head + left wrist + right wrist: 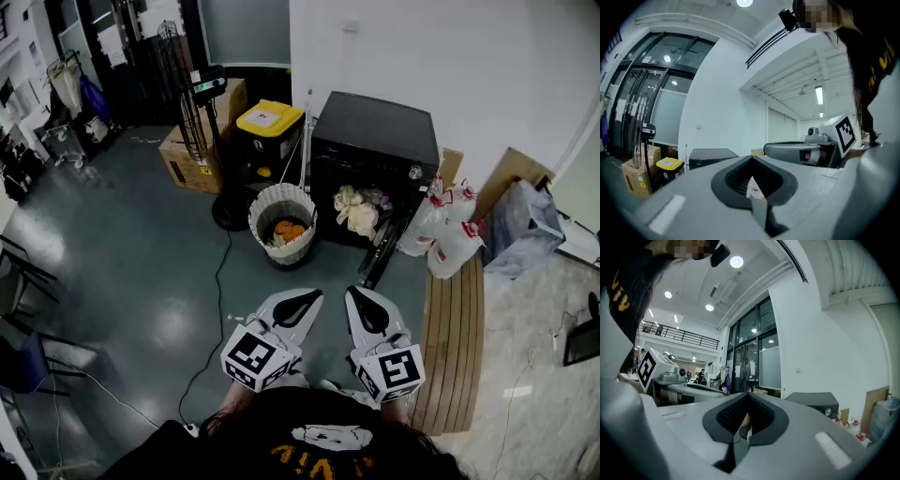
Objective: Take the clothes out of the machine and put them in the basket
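The black machine stands against the white wall with its front door swung down and open. A bundle of pale clothes hangs out of its opening. Left of it sits the white woven basket with an orange garment inside. My left gripper and right gripper are held side by side close to my body, well short of the machine. Both are shut with nothing between the jaws. The left gripper view shows the left gripper shut, and the right gripper view shows the right gripper shut.
A yellow-lidded black bin, a cardboard box and a standing fan are left of the machine. White plastic bags and a wooden slatted board lie to its right. A cable trails across the grey floor.
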`<state>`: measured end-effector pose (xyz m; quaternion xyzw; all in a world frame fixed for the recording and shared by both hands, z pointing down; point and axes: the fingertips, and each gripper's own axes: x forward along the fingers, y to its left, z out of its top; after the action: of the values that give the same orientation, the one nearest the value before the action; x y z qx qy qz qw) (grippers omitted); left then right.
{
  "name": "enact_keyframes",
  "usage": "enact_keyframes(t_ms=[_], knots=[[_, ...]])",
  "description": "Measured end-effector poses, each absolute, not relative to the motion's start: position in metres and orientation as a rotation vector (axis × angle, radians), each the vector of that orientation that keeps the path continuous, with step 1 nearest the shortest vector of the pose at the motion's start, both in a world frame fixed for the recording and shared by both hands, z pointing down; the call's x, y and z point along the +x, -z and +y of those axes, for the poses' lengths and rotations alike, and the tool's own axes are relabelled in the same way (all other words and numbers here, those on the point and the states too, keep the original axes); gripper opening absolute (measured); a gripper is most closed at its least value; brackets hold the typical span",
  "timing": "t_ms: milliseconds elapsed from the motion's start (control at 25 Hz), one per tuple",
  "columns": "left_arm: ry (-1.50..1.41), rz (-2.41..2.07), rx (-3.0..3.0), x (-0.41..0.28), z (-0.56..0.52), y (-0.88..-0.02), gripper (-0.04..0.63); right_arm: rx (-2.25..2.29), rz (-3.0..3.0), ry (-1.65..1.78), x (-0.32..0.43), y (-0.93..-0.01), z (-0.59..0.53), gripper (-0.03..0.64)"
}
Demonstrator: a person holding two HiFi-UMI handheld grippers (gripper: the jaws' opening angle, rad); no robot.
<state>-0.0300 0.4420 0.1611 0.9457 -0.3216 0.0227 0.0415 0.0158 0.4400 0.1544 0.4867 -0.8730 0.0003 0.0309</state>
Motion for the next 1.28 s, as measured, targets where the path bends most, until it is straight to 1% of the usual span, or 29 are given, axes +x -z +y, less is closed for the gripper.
enact_keyframes(t_ms=[680,880,1280], knots=[[-0.080,-0.951,2.926,-0.079,0.407,-0.168,0.000,1.485,-2.677,-0.017,-0.039,-0.172,0.405,0.020],[-0.082,-0.950,2.901,-0.096,0.397,-0.180,0.000,1.516,-2.622,-0.042,-0.040,-0.188,0.403,0.020],[-0.062,-0.868,2.853,-0.091,0.386,-0.196,0.000,1.516,-2.550,-0.081,-0.040,-0.200,0.393,0.021]])
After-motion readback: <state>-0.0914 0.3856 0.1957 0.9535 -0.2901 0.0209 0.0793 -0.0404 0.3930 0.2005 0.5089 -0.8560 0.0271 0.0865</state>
